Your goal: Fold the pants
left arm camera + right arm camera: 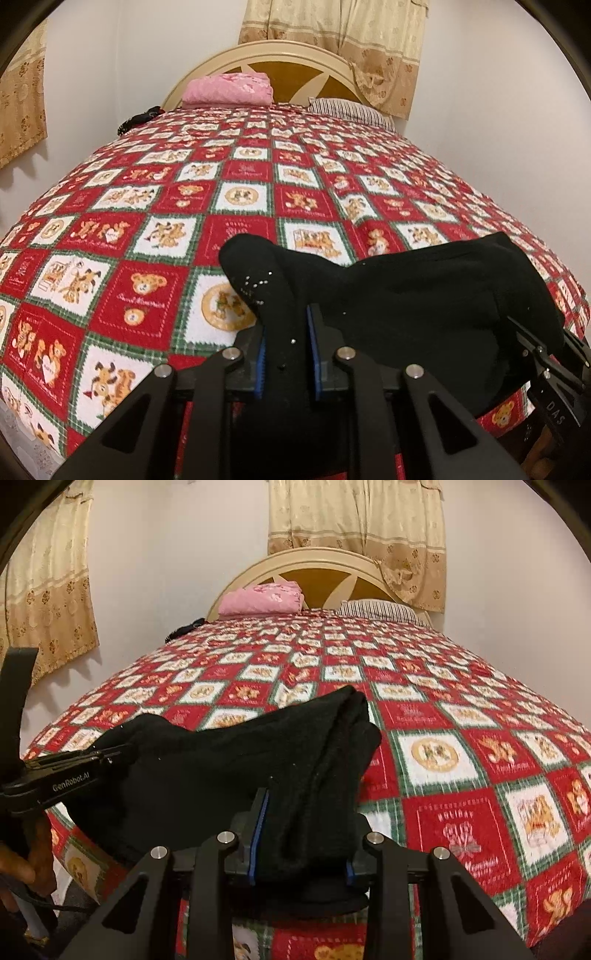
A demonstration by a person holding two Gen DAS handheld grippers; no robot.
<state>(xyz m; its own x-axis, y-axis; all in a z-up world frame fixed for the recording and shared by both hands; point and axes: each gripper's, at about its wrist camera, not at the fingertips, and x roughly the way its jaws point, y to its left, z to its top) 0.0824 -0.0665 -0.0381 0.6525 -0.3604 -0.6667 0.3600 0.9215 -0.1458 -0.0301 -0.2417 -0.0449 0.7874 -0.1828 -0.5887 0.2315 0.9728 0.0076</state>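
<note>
- the black pants (pixel 424 291) sit bunched in the lower centre and lower right of the left wrist view, at the near edge of the red checked bedspread (pixel 236 199).
- the left gripper (pixel 286 354) is clenched on a fold of the pants, cloth pinched between its 2 blue-edged pads (pixel 314 354).
- the right gripper (pixel 301 843) is likewise clamped on a thick bundle of the same cloth, in the lower centre of its view.
- the cloth looks soft, knit and light; it drapes and sags between the 2 holds, so it likely needs tension to stay flat.
- several layers seem stacked in the right grip; layers may slip apart.
- best holds are probably the edges or corners of the fold, not the slack middle.
- a pink folded blanket (pixel 229 88) lies in the upper centre by the headboard (pixel 332 59).
</note>
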